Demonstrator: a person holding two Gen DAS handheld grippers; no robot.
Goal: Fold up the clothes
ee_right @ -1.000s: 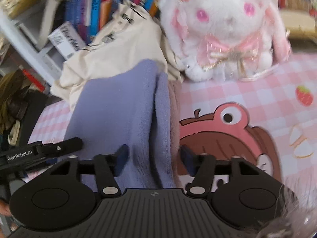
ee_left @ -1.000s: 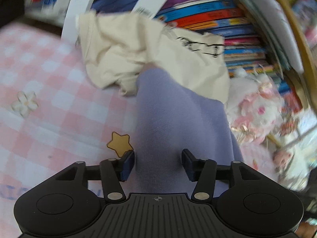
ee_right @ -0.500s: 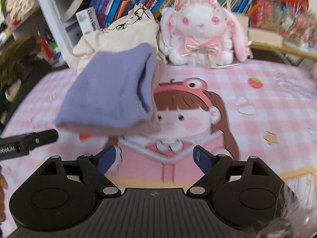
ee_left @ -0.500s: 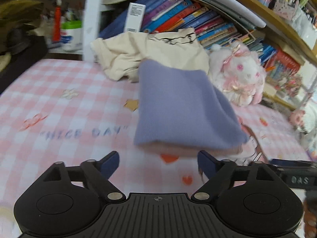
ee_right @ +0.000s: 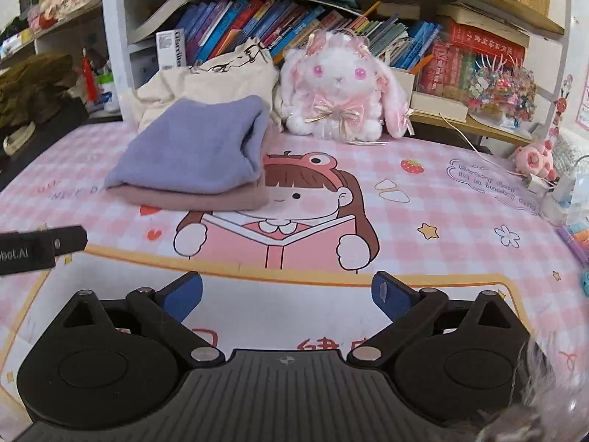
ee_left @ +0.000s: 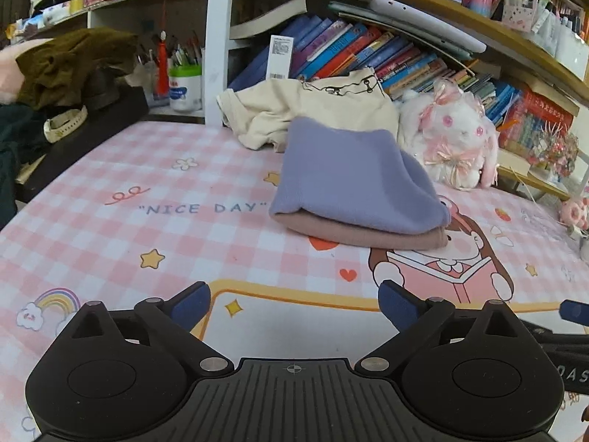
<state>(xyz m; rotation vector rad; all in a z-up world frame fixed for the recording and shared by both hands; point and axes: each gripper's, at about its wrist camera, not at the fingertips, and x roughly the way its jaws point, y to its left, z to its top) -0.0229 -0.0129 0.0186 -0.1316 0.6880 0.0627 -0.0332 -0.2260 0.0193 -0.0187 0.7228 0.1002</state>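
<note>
A folded lavender garment (ee_left: 349,180) lies on top of a folded dusty-pink garment (ee_left: 368,234) on the pink checked mat (ee_left: 110,228); the stack also shows in the right wrist view (ee_right: 198,151), with the pink one (ee_right: 206,199) underneath. A crumpled cream T-shirt (ee_left: 316,110) lies behind the stack against the books, also in the right wrist view (ee_right: 206,77). My left gripper (ee_left: 294,298) is open and empty, well back from the stack. My right gripper (ee_right: 287,293) is open and empty, also back from it.
A white plush rabbit (ee_right: 342,92) sits right of the stack. Rows of books (ee_left: 349,51) fill the shelf behind. Dark clothes and a watch (ee_left: 62,121) lie at the left edge. Small toys and clutter (ee_right: 545,169) sit at the mat's right edge.
Both grippers let go of the lavender garment, opened wide and pulled back toward the near side. The folded stack stays where it was laid.
</note>
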